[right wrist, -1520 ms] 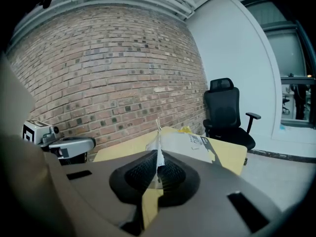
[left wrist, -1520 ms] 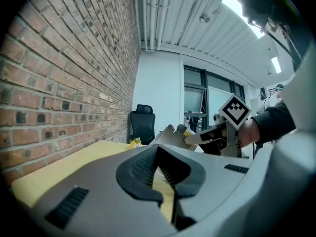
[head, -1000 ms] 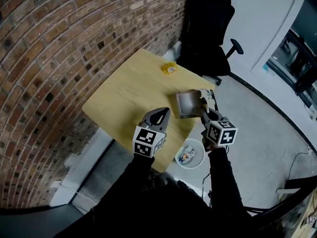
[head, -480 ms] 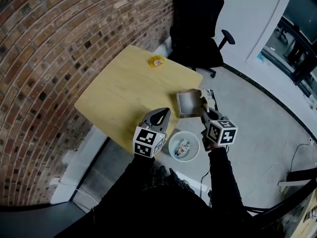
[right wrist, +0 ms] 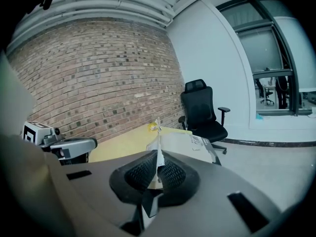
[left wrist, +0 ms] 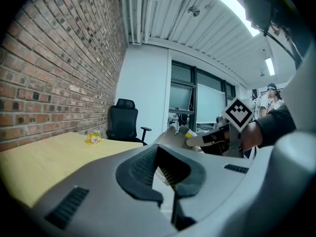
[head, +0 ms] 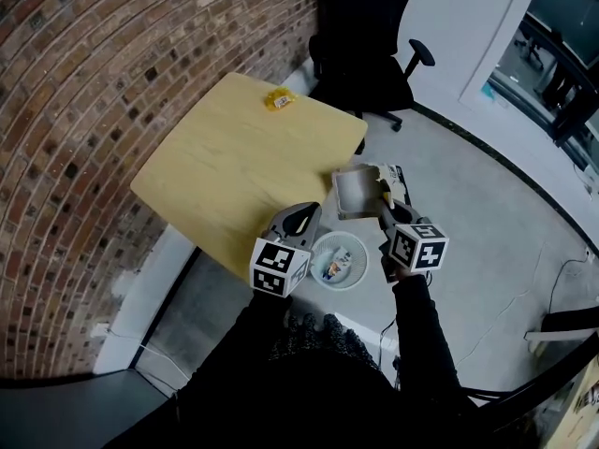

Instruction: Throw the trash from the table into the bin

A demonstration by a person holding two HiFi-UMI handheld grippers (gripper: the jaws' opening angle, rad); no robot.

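Observation:
My right gripper [head: 384, 200] is shut on the edge of a flattened grey-brown cardboard box [head: 359, 193], held out past the table's corner. In the right gripper view the cardboard [right wrist: 183, 144] stands pinched between the pads [right wrist: 157, 169]. The white bin [head: 339, 260] stands on the floor just below and between my two grippers, with some trash inside. My left gripper [head: 301, 217] hovers at the table's near edge; its jaws [left wrist: 168, 169] stand a little apart and hold nothing. A small yellow wrapper [head: 276, 100] lies at the far edge of the wooden table [head: 225, 171].
A brick wall [head: 94, 92] runs along the table's left side. A black office chair [head: 360, 26] stands beyond the far corner. Grey floor spreads to the right, with a dark doorway and glass front [head: 562, 54] at the back right.
Both grippers and the cardboard have shifted off the table toward the floor side. The bin has come up between them, and the table and wrapper have slid up and left in view.

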